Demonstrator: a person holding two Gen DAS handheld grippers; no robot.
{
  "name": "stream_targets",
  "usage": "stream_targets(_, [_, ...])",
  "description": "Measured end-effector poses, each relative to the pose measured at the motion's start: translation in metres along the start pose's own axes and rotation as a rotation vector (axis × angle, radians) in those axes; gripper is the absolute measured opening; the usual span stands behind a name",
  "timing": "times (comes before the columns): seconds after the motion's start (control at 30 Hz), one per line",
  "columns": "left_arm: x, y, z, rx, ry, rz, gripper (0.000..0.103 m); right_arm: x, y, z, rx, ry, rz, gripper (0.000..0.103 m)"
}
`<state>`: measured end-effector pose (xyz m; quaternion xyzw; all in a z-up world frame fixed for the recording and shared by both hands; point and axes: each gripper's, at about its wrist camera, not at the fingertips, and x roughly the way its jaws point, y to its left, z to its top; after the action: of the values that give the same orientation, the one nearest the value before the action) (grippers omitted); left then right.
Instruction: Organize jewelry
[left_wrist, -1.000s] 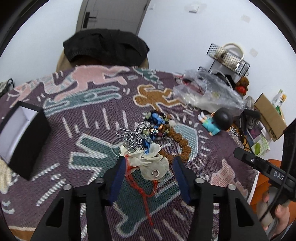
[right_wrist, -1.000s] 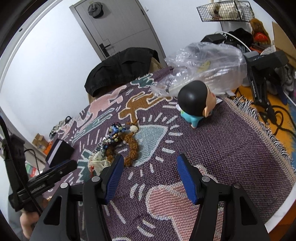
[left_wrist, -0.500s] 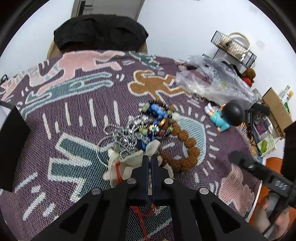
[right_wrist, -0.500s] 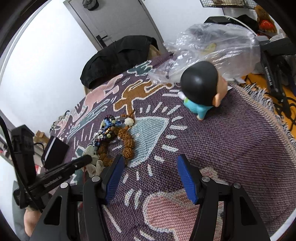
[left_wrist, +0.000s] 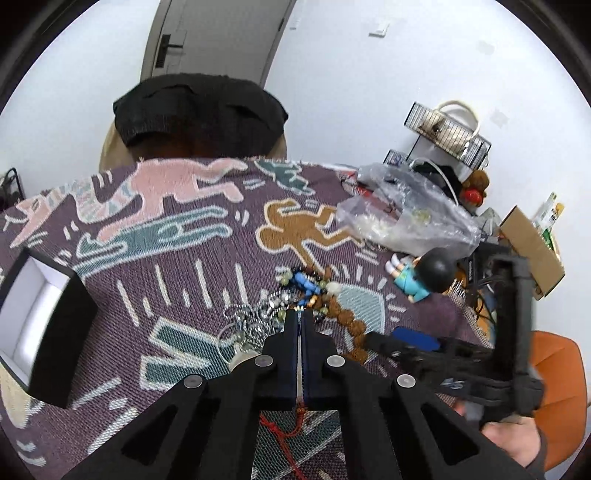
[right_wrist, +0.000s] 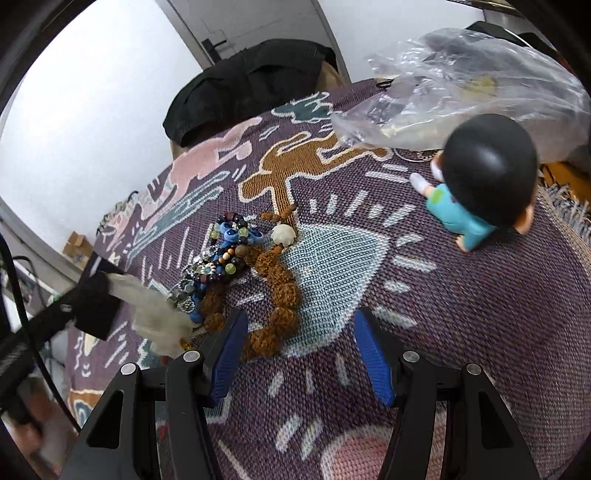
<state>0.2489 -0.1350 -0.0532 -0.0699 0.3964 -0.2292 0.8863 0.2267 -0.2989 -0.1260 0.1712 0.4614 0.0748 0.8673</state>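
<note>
Nearest, left gripper (left_wrist: 300, 321) clamped flat on a pale organza pouch (right_wrist: 155, 314), only a sliver of fabric showing between the pads and a red drawstring cord (left_wrist: 280, 430) trailing below the jaws. Lifted clear of the woven figure-pattern tablecloth (left_wrist: 177, 258) at its near side, pouch sagging toward the jewelry pile. Worth keeping the pinch on the gathered neck, not the cord alone, and raising slowly so no chain snags and drags along. Right gripper (right_wrist: 295, 354) about half open, nothing between the blue pads, poised just over the near end of the brown rudraksha bead strand (right_wrist: 277, 291). Best brought down straddling one fat bead squarely, pads on both sides, before closing; a glancing bite would likely roll the strand away. Just beyond, tangled heap of blue and mixed-bead bracelets (right_wrist: 229, 240) and silver chains (left_wrist: 251, 317) near the cloth's middle, touching the brown strand. Open black gift box (left_wrist: 48, 325) with white lining at the left edge, a probable destination. Farther right, blue-clad toy figurine (right_wrist: 476, 184) lying down, then a crumpled clear plastic bag (right_wrist: 461, 85) at the far right edge.
</note>
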Motion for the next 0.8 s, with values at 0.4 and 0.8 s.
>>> stream_targets(0.4, [-0.053, 0.001, 0.026, 0.029, -0.113, 0.009, 0.000, 0.023, 0.023, 0.005, -0.149, 0.044, -0.084, 0.021])
stream_targets(0.8, [-0.101, 0.035, 0.043, -0.009, -0.203, 0.061, 0.000, -0.040, 0.042, 0.019, -0.182, -0.123, 0.023, 0.018])
